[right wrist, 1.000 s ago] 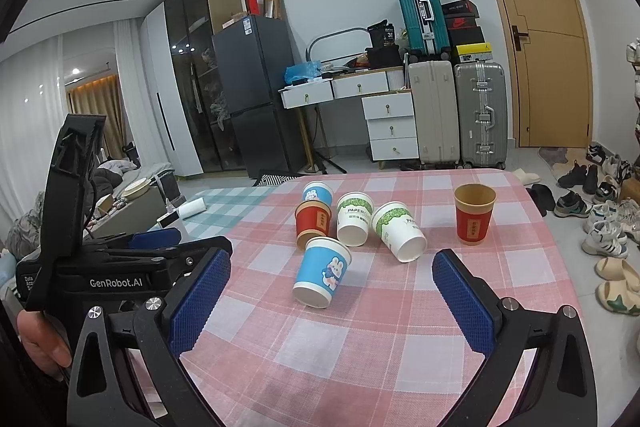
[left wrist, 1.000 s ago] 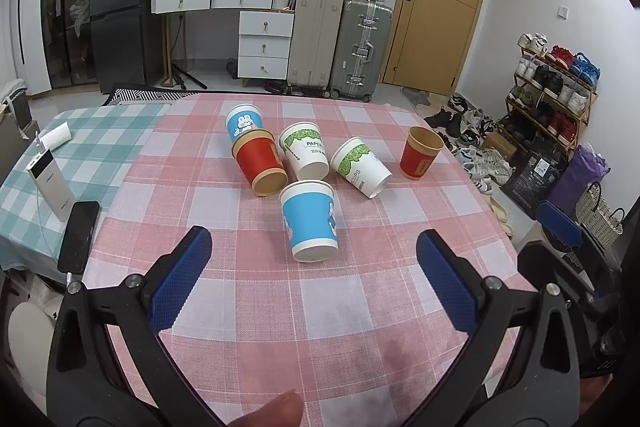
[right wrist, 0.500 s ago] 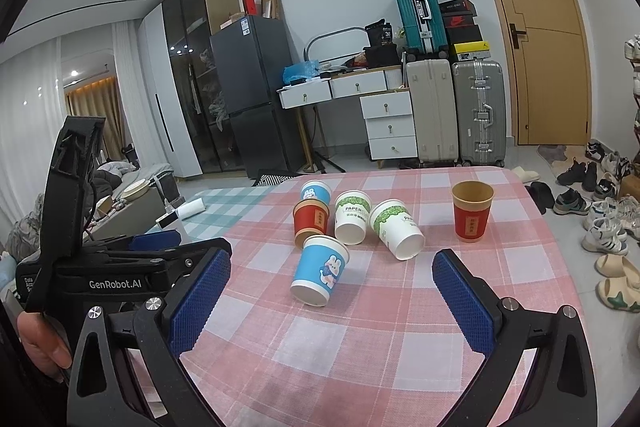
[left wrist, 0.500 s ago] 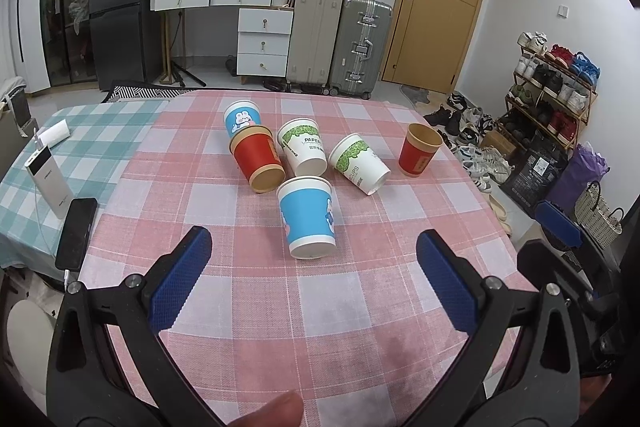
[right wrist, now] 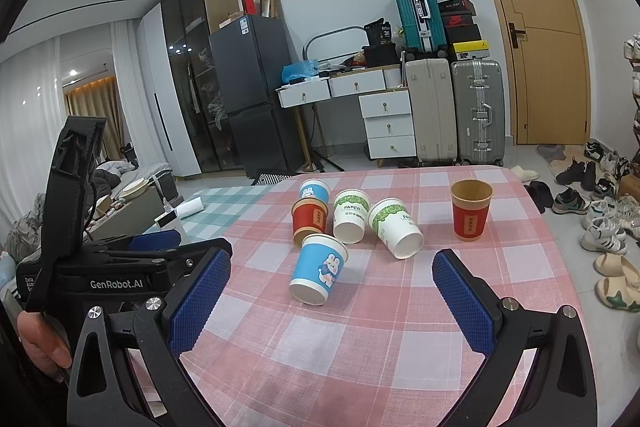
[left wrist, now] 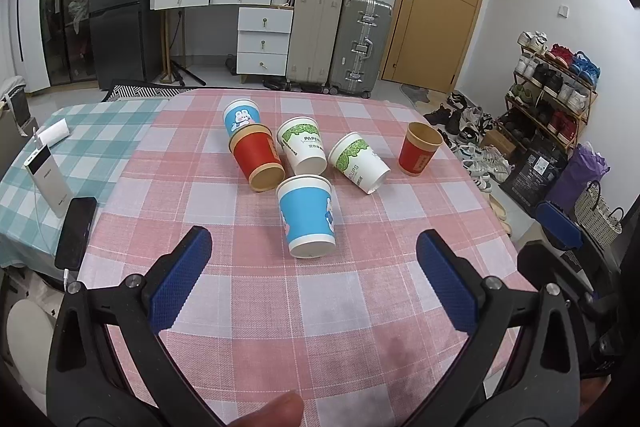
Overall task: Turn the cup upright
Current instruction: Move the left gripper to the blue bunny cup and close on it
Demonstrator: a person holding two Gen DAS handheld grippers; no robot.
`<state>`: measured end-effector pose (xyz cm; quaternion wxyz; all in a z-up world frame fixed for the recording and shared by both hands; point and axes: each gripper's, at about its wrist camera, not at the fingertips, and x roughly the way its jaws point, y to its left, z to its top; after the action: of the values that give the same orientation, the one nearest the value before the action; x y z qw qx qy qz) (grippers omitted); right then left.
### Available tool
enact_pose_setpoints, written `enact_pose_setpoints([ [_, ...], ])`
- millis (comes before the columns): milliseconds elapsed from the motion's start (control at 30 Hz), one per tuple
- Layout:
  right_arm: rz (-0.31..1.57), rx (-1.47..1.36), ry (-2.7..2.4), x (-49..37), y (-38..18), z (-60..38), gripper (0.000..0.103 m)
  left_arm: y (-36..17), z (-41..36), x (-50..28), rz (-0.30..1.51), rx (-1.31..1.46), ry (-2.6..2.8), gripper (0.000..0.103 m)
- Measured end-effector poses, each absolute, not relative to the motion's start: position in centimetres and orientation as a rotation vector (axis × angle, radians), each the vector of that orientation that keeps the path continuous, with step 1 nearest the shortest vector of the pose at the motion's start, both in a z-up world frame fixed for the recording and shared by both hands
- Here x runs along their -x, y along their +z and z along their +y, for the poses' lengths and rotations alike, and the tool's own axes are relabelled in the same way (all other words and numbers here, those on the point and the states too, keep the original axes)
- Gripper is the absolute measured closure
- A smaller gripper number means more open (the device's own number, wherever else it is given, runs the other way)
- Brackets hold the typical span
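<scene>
The blue cup [left wrist: 309, 217] nearest the grippers lies tipped over on the pink checked tablecloth [left wrist: 280, 307], its open mouth toward the cameras, at about 12 o'clock from the left gripper [left wrist: 314, 281] and 11 o'clock from the right gripper [right wrist: 330, 297]. Both grippers hover wide open above the cloth, holding nothing.

Behind the blue cup, a fallen red cup [left wrist: 257, 159] sits at its 11 o'clock, a white cup with green print [left wrist: 303, 146] at 12, and another such cup [left wrist: 359, 163] on its side at 1 o'clock. A second blue cup [left wrist: 241, 116] stands farther back, and an upright red cup [left wrist: 420, 149] stands apart at 2 o'clock.

Only the left view shows a phone [left wrist: 76, 227] and power bank [left wrist: 46, 181] on a green checked cloth [left wrist: 24, 195] at 9 o'clock, plus a shoe rack [left wrist: 554, 87]. The right view alone shows the left gripper's body and the hand [right wrist: 42, 341] holding it. Suitcases [right wrist: 452, 107], drawers [right wrist: 386, 123], a fridge [right wrist: 256, 91] and a door [right wrist: 540, 39] line the far wall.
</scene>
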<state>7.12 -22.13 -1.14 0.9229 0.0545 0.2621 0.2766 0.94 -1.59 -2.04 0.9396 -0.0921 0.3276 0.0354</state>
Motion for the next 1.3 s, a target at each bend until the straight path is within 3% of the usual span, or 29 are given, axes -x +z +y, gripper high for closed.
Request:
enact_pose_setpoints([
  [1000, 0.690, -0.176, 0.538, -14.4, -8.5, -24.3, 0.000, -14.5, -0.2, -20.0, 1.040, 0.225, 0.072, 0.001],
  [1067, 0.687, -0.178, 0.544, -14.5, -8.5, -24.2, 0.000, -15.0, 0.2, -20.5, 1.056, 0.232, 0.079, 0.010],
  [1133, 0.687, -0.176, 0.545, -14.7, -8.5, -24.0, 0.000, -15.4, 0.5, -21.0, 1.077, 0.241, 0.079, 0.034],
  [1167, 0.688, -0.179, 0.546, -14.7, -8.5, -24.1, 0.000, -15.6, 0.6, -21.2, 1.090, 0.241, 0.073, 0.040],
  [1300, 0.676, -0.180, 0.544, -14.2, -8.1, -24.1, 0.000, -15.7, 0.8, -21.6, 1.101, 0.251, 0.040, 0.046],
])
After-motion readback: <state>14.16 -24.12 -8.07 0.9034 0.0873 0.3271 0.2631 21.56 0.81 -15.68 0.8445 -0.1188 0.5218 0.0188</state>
